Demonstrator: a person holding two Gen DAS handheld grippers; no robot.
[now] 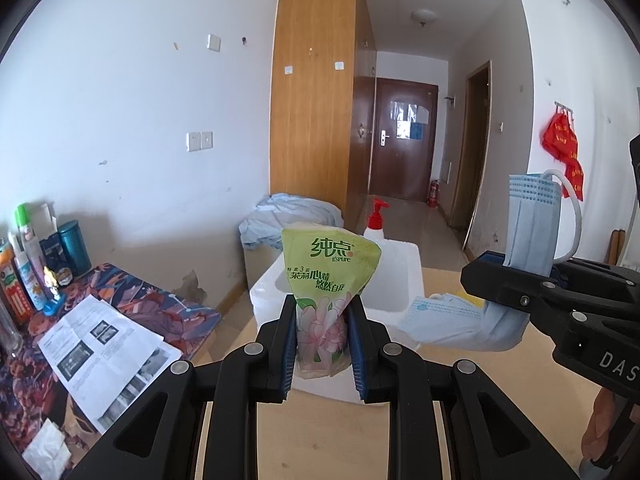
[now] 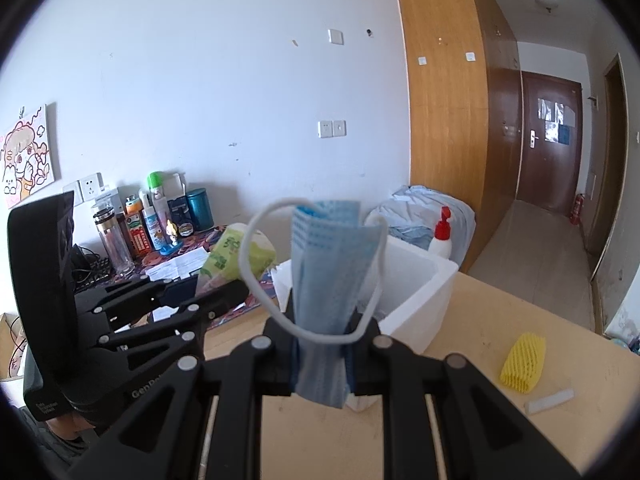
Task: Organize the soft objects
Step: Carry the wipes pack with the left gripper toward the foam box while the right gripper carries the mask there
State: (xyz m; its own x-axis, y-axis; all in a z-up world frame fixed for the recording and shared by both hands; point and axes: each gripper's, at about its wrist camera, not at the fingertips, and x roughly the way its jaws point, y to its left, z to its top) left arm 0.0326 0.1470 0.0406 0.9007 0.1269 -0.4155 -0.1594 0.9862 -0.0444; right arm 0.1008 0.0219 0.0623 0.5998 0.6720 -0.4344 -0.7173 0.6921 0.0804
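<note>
My left gripper (image 1: 322, 340) is shut on a green tissue pack (image 1: 326, 280) with pink flowers, squeezed at its waist and held above the wooden table. Right behind it stands a white foam box (image 1: 396, 280), open at the top. My right gripper (image 2: 322, 344) is shut on a folded blue face mask (image 2: 328, 272) whose white ear loops hang out to both sides. In the left wrist view that mask (image 1: 530, 224) stands upright at the right, with its lower end (image 1: 444, 320) drooping beside the box. The right wrist view shows the tissue pack (image 2: 232, 258) at the left and the foam box (image 2: 416, 292) just ahead.
A yellow foam net sleeve (image 2: 524, 362) and a small white stick (image 2: 550, 400) lie on the wooden table (image 2: 460, 420) at the right. A red-pump bottle (image 2: 442, 234) stands behind the box. Bottles and tins (image 2: 156, 216) crowd the patterned cloth by the wall, with printed sheets (image 1: 100, 352).
</note>
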